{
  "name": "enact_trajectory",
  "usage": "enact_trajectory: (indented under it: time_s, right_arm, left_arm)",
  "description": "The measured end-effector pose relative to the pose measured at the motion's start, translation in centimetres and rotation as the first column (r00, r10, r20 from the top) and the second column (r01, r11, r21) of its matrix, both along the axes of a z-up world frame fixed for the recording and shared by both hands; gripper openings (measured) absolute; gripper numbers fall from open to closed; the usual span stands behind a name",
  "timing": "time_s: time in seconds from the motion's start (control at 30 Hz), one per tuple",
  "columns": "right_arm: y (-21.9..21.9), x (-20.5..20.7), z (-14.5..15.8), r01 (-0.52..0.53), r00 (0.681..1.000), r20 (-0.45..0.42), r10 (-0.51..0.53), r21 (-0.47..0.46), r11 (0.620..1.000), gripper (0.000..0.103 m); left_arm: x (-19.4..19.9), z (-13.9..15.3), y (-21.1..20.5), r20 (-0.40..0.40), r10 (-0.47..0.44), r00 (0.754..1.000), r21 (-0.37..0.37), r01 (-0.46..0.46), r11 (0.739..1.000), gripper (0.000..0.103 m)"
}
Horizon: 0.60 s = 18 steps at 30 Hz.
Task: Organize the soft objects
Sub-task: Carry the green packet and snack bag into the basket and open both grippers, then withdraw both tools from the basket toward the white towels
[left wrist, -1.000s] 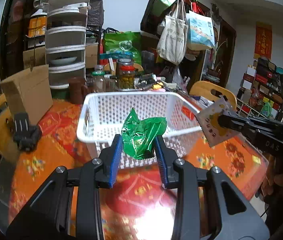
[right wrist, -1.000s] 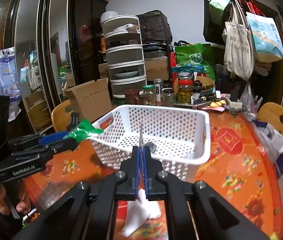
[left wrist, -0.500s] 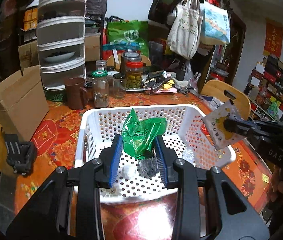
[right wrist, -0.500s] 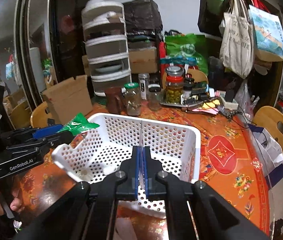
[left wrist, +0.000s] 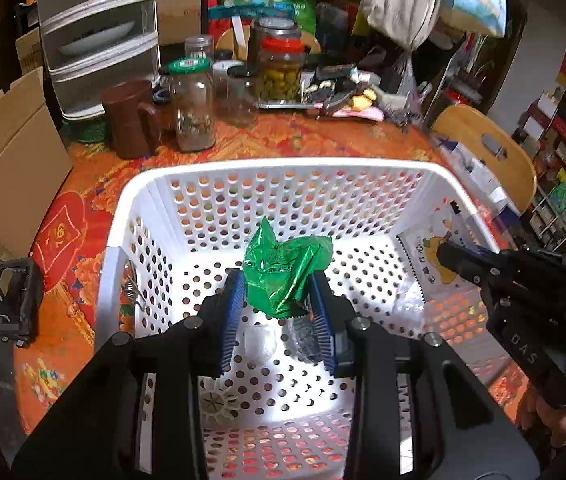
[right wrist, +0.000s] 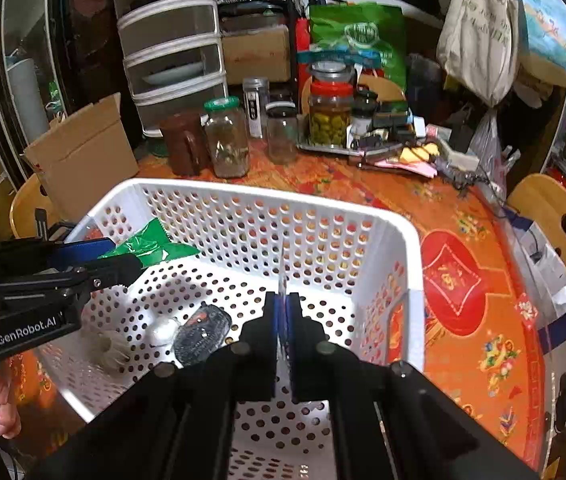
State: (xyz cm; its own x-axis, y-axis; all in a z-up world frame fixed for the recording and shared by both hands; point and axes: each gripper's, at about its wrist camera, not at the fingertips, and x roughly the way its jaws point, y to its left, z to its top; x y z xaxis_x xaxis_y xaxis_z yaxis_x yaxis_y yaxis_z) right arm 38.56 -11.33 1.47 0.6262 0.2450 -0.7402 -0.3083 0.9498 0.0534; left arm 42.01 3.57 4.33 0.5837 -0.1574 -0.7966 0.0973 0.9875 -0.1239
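A white perforated basket (left wrist: 283, 166) stands on the orange table; it also shows in the right wrist view (right wrist: 267, 194). My left gripper (left wrist: 279, 300) is shut on a crumpled green packet (left wrist: 283, 268) and holds it over the basket's inside; the packet also shows in the right wrist view (right wrist: 147, 242). My right gripper (right wrist: 283, 308) is shut on a flat white snack packet (left wrist: 431, 256), seen edge-on in its own view, held inside the basket's right side. A dark mesh pouch (right wrist: 203, 330), a white lump (right wrist: 161, 330) and a pale fluffy item (right wrist: 109, 346) lie on the basket floor.
Behind the basket stand glass jars (left wrist: 195, 108), a brown mug (left wrist: 131, 120) and a pickle jar (left wrist: 281, 68). A cardboard box (left wrist: 7, 160) sits left, a black clip (left wrist: 7, 300) near the table's left edge. Wooden chairs (left wrist: 487, 152) stand at the right.
Both grippers have moved forward and down, from in front of the basket to over and inside it, each still holding its packet.
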Motion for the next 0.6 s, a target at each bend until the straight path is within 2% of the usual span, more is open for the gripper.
enact_trajectory:
  time_s: [0.3, 0.47, 0.5, 0.53, 0.57, 0.6]
  right_arm:
    - [-0.5, 0.8, -1.1, 0.025, 0.999, -0.025, -0.024, 0.017, 1.000, 0.003]
    - [-0.9, 0.6, -0.8, 0.030, 0.999, -0.012, -0.030, 0.037, 0.999, 0.005]
    - [-1.0, 0.5, -0.7, 0.029, 1.000, -0.009, -0.029, 0.042, 0.999, 0.012]
    - [-1.0, 0.4, -0.6, 0.032, 0.999, -0.005, -0.031, 0.042, 0.999, 0.024]
    - [-1.1, 0.2, -0.5, 0.030, 1.000, 0.002, -0.030, 0.044, 0.999, 0.031]
    - [-1.0, 0.0, -0.4, 0.026, 1.000, 0.010, -0.026, 0.045, 0.999, 0.044]
  left_arm:
    - [0.4, -1.8, 0.0, -0.027, 0.023, 0.999, 0.020, -0.023, 1.000, 0.034]
    - [0.0, -1.4, 0.4, -0.002, 0.035, 0.999, 0.005, -0.035, 0.999, 0.047]
    - [-0.1, -1.3, 0.4, 0.001, 0.032, 0.999, 0.005, -0.032, 0.999, 0.049]
    - [-0.3, -1.1, 0.3, 0.004, 0.029, 1.000, 0.001, -0.029, 1.000, 0.052]
    - [-0.4, -1.0, 0.3, 0.009, 0.027, 1.000, -0.002, -0.027, 1.000, 0.058]
    - [-0.6, -0.8, 0.3, 0.017, 0.024, 1.000, -0.002, -0.024, 1.000, 0.061]
